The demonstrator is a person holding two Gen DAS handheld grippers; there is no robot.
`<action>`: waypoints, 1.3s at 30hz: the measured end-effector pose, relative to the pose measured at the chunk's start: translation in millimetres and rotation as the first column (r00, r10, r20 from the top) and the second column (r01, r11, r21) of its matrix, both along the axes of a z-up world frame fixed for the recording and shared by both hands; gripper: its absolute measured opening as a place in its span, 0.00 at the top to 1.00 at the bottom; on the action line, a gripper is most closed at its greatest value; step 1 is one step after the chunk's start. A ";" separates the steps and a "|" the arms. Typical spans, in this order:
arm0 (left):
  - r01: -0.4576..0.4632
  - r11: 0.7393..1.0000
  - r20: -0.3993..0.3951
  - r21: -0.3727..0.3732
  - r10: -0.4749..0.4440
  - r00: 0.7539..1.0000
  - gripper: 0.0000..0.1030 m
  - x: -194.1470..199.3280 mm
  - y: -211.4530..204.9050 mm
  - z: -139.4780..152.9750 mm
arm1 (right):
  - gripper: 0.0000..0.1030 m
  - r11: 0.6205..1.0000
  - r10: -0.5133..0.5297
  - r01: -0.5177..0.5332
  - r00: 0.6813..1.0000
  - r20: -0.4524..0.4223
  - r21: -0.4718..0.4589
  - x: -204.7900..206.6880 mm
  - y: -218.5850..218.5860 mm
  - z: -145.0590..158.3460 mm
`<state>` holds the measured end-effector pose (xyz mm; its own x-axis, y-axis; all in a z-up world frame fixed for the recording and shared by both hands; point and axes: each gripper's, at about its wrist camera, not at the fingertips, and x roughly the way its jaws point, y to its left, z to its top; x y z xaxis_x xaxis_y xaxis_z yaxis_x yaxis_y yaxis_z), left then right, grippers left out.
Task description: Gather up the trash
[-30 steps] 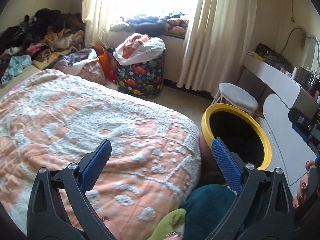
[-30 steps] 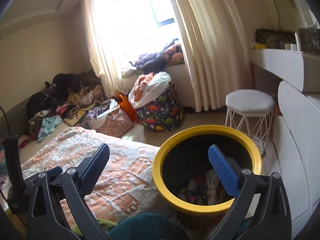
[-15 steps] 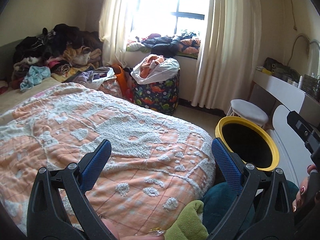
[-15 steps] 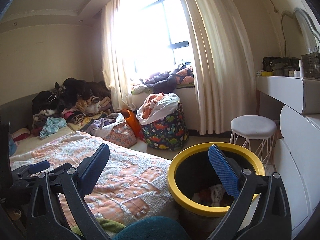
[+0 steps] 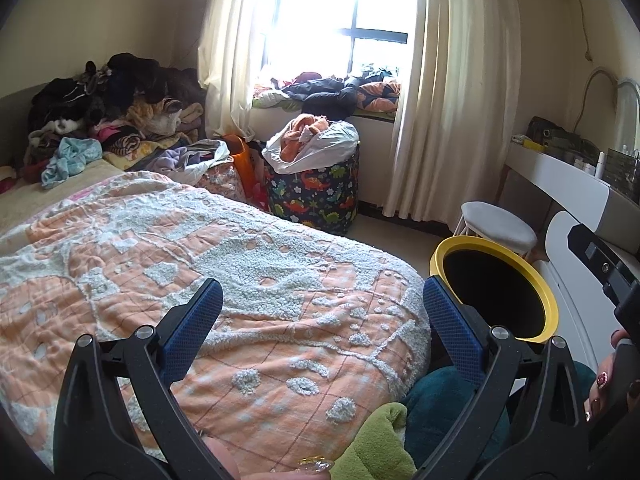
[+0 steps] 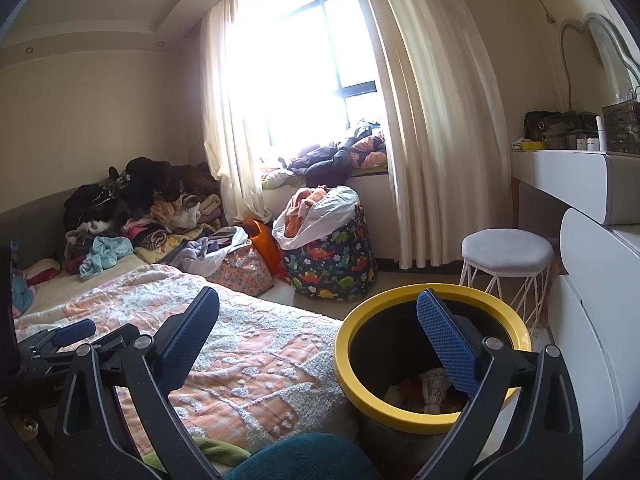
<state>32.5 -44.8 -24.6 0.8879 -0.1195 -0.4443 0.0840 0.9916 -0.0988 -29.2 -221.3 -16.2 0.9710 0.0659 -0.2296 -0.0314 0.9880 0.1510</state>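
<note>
A round bin with a yellow rim [image 6: 432, 414] stands on the floor beside the bed; crumpled trash [image 6: 432, 386] lies at its bottom. It also shows in the left wrist view [image 5: 550, 308], its inside dark. My left gripper [image 5: 318, 312] is open and empty above the orange and white blanket [image 5: 248, 280]. My right gripper [image 6: 318, 320] is open and empty, held above the bin's near side. The left gripper also shows at the left edge of the right wrist view [image 6: 74, 330].
A dinosaur-print hamper [image 6: 332, 260] full of laundry stands under the window. A white stool [image 6: 506, 250] and a white dresser [image 6: 592, 360] are to the right. Heaped clothes [image 5: 108, 120] lie at the bed's far end. Green and teal plush [image 5: 420, 428] lies near me.
Both grippers have tilted upward and drawn back, so more window and wall show. The bin sits lower and farther right in the left view. Both stay open.
</note>
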 end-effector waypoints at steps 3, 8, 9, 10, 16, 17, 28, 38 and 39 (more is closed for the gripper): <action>0.000 1.000 0.000 0.001 0.000 1.000 0.11 -0.1 0.1 0.0 | 0.06 1.000 -0.006 0.006 1.000 0.003 0.004 0.7 -0.3 0.9; -0.001 1.000 0.005 0.003 0.001 1.000 0.11 -1.3 -2.5 1.5 | 0.06 1.000 -0.012 0.012 1.000 0.006 0.008 1.0 -1.2 0.6; -0.003 1.000 0.005 0.004 0.003 1.000 0.11 -1.3 -2.6 1.4 | 0.06 1.000 -0.013 0.013 1.000 0.007 0.008 1.0 -1.3 0.7; -0.003 1.000 0.005 0.003 0.003 1.000 0.11 -1.3 -2.8 1.8 | 0.06 1.000 -0.014 0.014 1.000 0.008 0.009 1.2 -1.4 0.8; -0.001 1.000 0.004 0.001 0.001 1.000 0.11 -1.1 -2.2 1.4 | 0.06 1.000 -0.014 0.014 1.000 0.005 0.009 1.1 -3.3 -0.2; -0.001 1.000 0.005 0.004 0.001 1.000 0.11 -1.2 -2.1 1.2 | 0.06 1.000 -0.015 0.015 1.000 0.006 0.010 1.2 -3.3 0.2; -0.002 1.000 0.008 0.002 0.002 1.000 0.11 -2.0 -3.2 2.1 | 0.06 1.000 -0.020 0.020 1.000 0.009 0.014 0.6 -5.3 -0.6; -0.001 1.000 0.007 0.003 0.001 1.000 0.11 -1.5 -3.4 2.2 | 0.06 1.000 -0.020 0.020 1.000 0.008 0.015 0.9 -6.2 -0.6; -0.001 1.000 0.008 0.002 0.001 1.000 0.11 -2.1 -3.4 2.1 | 0.06 1.000 -0.020 0.020 1.000 0.008 0.015 0.8 -6.5 -0.8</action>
<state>30.5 -48.3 -22.5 0.8916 -0.1176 -0.4373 0.0834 0.9918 -0.0966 -28.4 -227.8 -17.0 0.9741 0.0495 -0.2208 -0.0126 0.9861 0.1656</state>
